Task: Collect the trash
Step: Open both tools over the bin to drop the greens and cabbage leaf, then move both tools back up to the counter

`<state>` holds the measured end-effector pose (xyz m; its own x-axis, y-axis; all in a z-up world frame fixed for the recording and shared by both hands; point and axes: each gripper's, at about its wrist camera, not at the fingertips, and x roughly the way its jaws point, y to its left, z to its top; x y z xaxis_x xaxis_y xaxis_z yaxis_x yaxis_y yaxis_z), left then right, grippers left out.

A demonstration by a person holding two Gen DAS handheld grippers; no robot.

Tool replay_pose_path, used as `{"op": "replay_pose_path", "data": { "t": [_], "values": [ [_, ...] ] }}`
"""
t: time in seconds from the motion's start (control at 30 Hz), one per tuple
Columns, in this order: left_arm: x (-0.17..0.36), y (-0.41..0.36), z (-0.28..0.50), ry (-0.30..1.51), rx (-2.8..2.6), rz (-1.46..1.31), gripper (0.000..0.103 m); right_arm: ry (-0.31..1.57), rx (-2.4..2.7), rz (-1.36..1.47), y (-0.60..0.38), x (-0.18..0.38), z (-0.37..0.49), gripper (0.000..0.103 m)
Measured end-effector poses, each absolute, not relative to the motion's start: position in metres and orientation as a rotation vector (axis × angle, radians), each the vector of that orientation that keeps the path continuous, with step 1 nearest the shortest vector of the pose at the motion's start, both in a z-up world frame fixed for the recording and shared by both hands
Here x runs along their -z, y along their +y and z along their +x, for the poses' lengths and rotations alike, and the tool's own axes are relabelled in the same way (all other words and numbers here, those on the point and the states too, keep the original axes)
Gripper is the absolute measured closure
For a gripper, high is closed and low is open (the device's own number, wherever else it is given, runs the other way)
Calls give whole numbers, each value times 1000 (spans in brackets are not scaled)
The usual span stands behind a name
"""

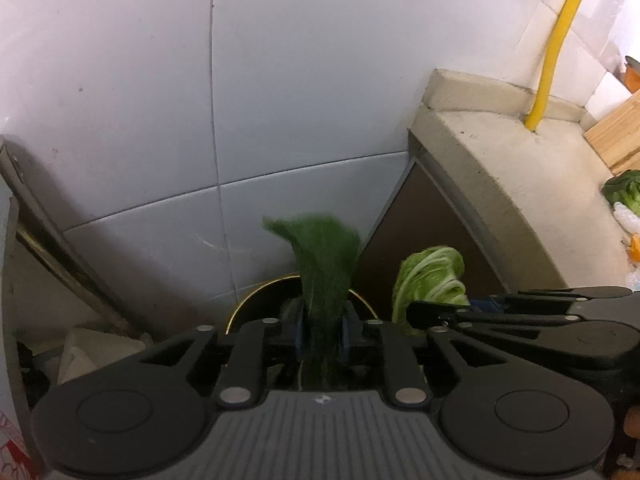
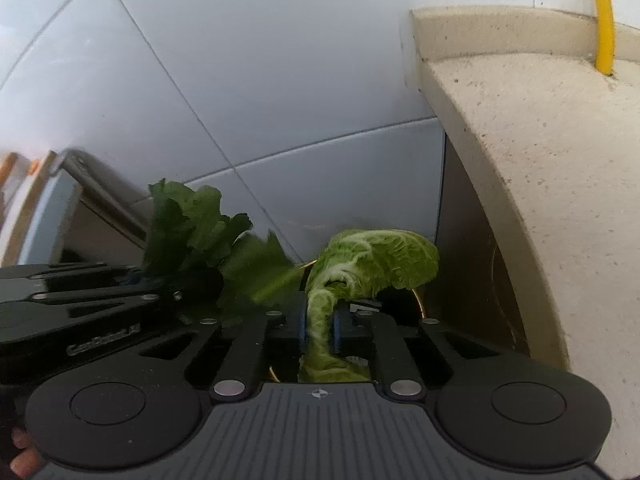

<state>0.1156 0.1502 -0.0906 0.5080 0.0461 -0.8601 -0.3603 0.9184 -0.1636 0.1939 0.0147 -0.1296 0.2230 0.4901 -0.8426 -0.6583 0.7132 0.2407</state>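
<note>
The left gripper (image 1: 323, 334) points steeply down over a dark bin with a gold rim (image 1: 240, 308) that stands on the floor against the tiled wall (image 1: 120, 100), just beside the counter (image 1: 500, 168). A dark green leaf (image 1: 326, 268) stands up between its blue pads, which are set close together with the leaf's lower part between them; the leaf is blurred, and the pictures do not settle whether the pads press on it or have let it slip. The right gripper (image 2: 319, 334) hangs beside it, over the same bin, with a pale green cabbage leaf (image 2: 372, 264) between its narrow-set pads, the white rib running down through the gap; here too the pads sit close to the rib, but a firm pinch cannot be told. Both scraps are carried by the stalk end so the floppy blades trail free above the bin's mouth, which seems the reason for the downward tilt: a release here should drop them straight in. More greens (image 1: 624, 192) lie on the counter near a wooden board (image 1: 616, 136), so the collecting looks unfinished. A yellow pipe (image 1: 556, 48) runs up the wall behind the counter.
</note>
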Motion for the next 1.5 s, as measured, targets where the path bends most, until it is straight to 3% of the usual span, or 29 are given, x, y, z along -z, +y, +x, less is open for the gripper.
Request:
{"op": "replay_pose_path", "data": {
  "t": [0.37, 0.8, 1.0, 1.5],
  "values": [
    [92, 155, 115, 1011, -278, -342, 83, 1113, -784, -169, 18, 147, 203, 79],
    [81, 139, 112, 969, -221, -288, 79, 1043, -761, -133, -7, 106, 175, 78],
    [76, 127, 109, 939, -173, -253, 67, 979, -713, -109, -36, 77, 154, 71],
    [74, 103, 104, 940, -80, -188, 60, 827, -451, -71, -155, 30, 109, 57]
  ]
}}
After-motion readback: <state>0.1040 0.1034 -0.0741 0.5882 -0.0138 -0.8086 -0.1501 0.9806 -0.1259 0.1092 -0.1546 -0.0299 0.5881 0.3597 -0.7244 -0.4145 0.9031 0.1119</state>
